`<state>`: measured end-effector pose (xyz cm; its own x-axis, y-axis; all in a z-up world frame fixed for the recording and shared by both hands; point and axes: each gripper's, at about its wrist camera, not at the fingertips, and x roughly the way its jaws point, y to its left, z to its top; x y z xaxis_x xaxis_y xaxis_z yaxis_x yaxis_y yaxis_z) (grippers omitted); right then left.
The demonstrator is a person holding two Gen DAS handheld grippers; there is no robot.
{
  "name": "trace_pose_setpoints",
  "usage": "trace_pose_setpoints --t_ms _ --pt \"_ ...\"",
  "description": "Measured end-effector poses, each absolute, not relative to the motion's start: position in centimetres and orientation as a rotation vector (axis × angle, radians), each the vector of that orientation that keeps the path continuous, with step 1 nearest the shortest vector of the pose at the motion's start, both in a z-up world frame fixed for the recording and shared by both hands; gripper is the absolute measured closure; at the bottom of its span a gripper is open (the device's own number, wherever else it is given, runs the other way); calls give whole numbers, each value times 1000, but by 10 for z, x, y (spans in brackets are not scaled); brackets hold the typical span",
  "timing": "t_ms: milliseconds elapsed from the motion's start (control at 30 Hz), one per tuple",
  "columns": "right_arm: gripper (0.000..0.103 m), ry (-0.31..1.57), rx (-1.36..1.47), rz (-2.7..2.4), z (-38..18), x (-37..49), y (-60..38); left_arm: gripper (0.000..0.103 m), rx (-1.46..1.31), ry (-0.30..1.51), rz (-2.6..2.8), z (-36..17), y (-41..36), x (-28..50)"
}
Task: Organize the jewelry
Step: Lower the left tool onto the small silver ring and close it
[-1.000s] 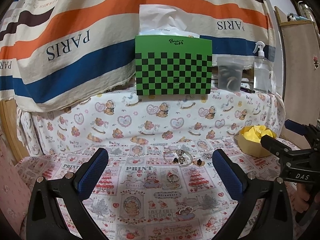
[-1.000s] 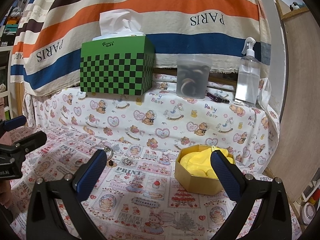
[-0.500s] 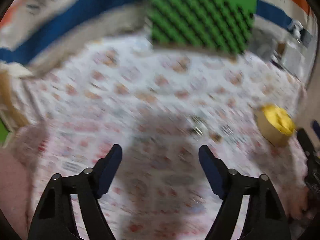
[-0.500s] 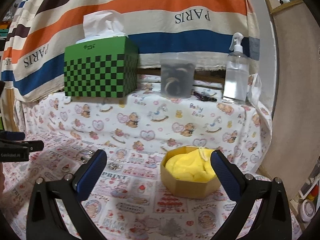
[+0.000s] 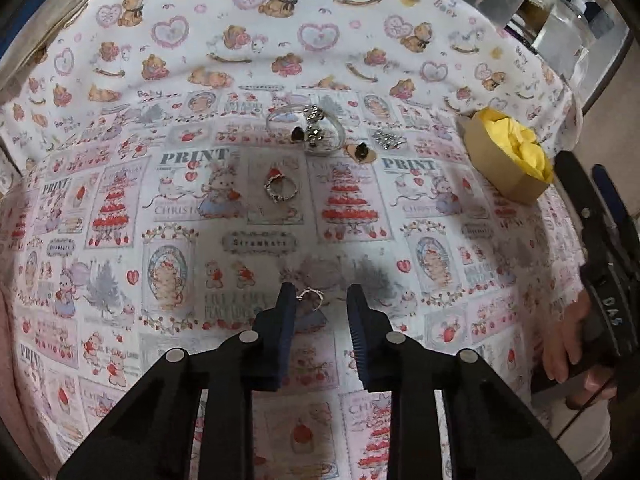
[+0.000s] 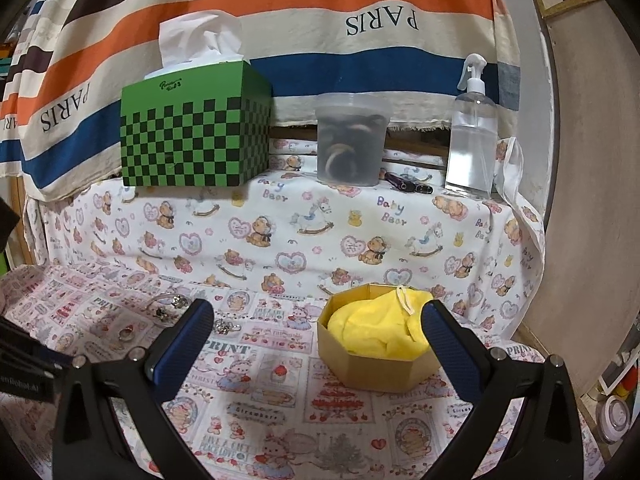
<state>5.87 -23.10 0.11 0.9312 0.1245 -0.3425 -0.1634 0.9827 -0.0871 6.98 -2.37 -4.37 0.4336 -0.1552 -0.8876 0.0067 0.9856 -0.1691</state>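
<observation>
Ring (image 5: 311, 295) lies flat on the surface between left claw (image 5: 318, 294) tips, hugging its left pad, jaws closing, not yet pinching; right claw (image 6: 316, 326) spread by yellow-lined box (image 6: 374, 344), farther off

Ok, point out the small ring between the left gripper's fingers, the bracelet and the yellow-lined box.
small ring (image 5: 311, 295), left wrist view, on its silver band.
bracelet (image 5: 306, 130), left wrist view, on its charm cluster.
yellow-lined box (image 6: 376, 368), right wrist view, on its cardboard front wall.
</observation>
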Motion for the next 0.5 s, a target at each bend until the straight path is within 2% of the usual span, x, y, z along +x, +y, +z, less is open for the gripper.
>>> trace_pose_setpoints --t_ms 333,433,500 --pt "0 340 -115 148 1 58 -231 80 -100 1124 -37 -46 -23 71" --pt "0 339 -112 149 1 58 -231 101 -82 1134 -44 -48 -28 76" --pt "0 339 -113 148 2 58 -231 103 -64 1143 -70 -48 -31 78"
